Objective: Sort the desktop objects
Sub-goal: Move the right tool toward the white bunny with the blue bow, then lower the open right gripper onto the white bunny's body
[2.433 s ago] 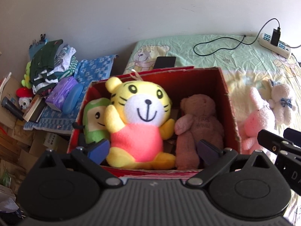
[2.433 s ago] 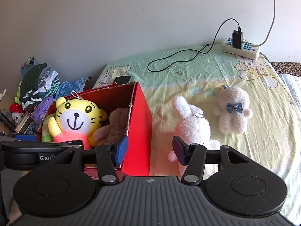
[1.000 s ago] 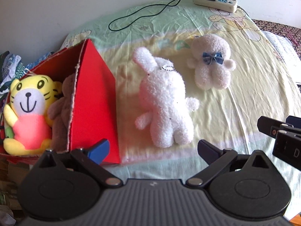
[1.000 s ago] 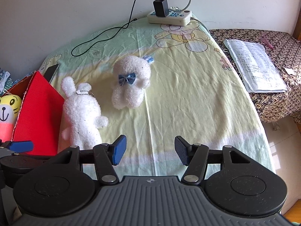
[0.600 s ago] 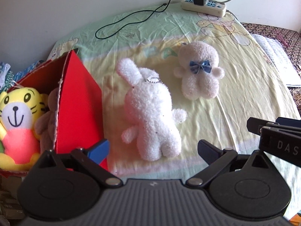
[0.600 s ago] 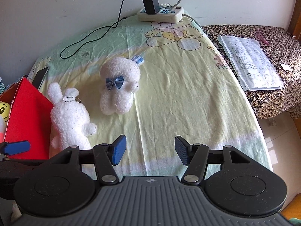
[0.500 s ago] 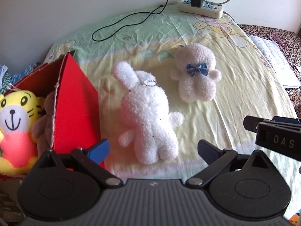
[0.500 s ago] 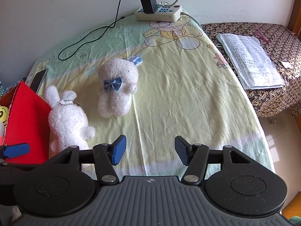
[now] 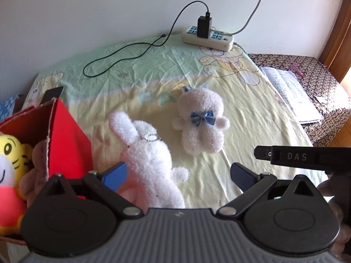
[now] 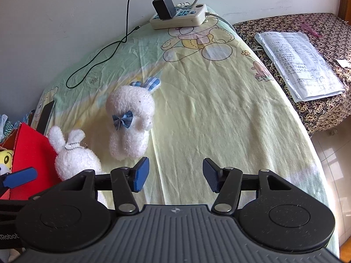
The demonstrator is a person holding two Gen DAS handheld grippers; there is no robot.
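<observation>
A white plush rabbit with a bead chain lies on the yellow-green sheet beside a red cardboard box; it also shows in the right wrist view. A white plush bear with a blue bow lies to its right, seen too in the right wrist view. The box holds a yellow tiger plush and a brown plush. My left gripper is open, low over the rabbit's body. My right gripper is open and empty, just right of the bear's feet.
A power strip with a charger and black cable lies at the back by the wall. A phone lies behind the box. A paper stack rests on a patterned surface to the right. The bed's edge drops to a tiled floor.
Both grippers have moved forward and lower toward the toys. The rabbit now sits between the left gripper's fingers; the bear is closer to the right gripper.
</observation>
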